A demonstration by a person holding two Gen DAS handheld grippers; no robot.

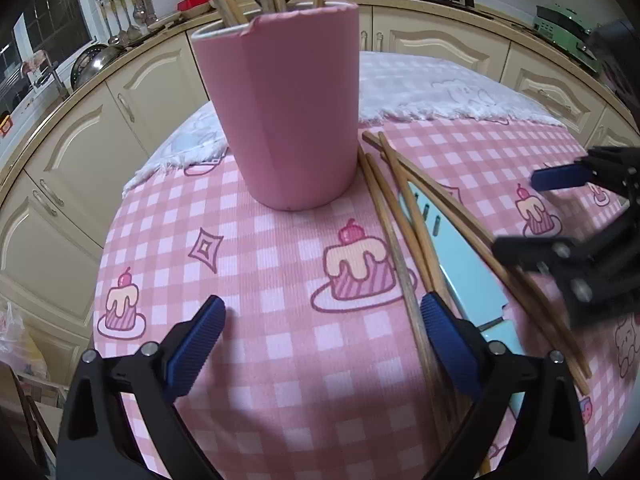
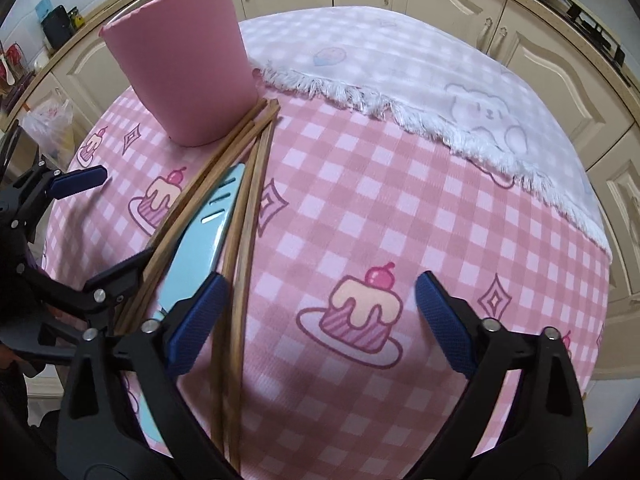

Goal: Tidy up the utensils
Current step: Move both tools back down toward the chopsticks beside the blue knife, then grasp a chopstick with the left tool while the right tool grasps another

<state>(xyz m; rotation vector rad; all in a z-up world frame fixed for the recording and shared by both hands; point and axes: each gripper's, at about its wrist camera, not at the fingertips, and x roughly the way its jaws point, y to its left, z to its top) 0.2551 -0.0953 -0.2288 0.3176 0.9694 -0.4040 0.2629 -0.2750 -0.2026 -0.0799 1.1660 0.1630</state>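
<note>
A tall pink cup (image 1: 280, 112) stands on the pink checked tablecloth (image 1: 248, 264) with several wooden chopsticks upright in it. To its right, several loose chopsticks (image 1: 400, 248) lie fanned around a pale blue knife (image 1: 464, 268). My left gripper (image 1: 324, 332) is open over bare cloth just in front of the cup, its right finger beside the chopsticks. My right gripper (image 2: 320, 316) is open above the table. Two chopsticks (image 2: 240, 280) run just inside its left finger, and the knife (image 2: 208, 236) lies under that finger. Each gripper shows in the other's view: right gripper (image 1: 518, 212), left gripper (image 2: 124, 216).
A white fringed cloth (image 2: 400, 80) with a bear print covers the far part of the round table. Cream kitchen cabinets (image 1: 80, 152) and a counter with hanging ladles (image 1: 120, 20) ring the table. The table edge drops away on the left and right.
</note>
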